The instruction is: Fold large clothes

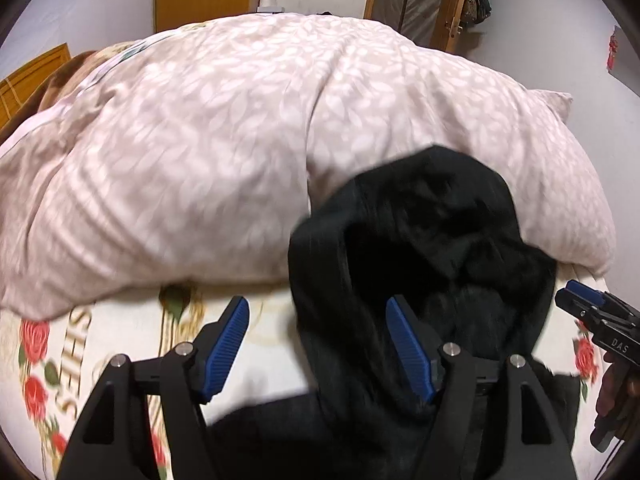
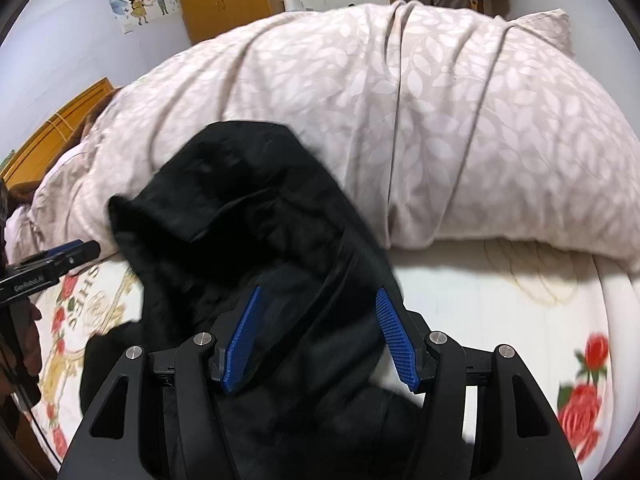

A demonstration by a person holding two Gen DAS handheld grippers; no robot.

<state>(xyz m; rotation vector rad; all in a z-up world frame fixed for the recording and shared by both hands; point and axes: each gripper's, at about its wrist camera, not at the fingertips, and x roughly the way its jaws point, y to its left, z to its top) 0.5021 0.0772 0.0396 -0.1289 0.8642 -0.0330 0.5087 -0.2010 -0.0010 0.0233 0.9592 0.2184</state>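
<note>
Both hand-held grippers, left (image 1: 318, 346) and right (image 2: 318, 334), stand wide with nothing pinched, the black garment (image 1: 432, 248) heaped on the bed (image 2: 500, 300) just before the quilt (image 1: 200, 140), running away from them, nearer the right.

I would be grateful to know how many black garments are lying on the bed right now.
1. The black garment lies crumpled on the floral sheet beside the pink duvet, in front of both grippers. More could be hidden under the duvet.
</note>
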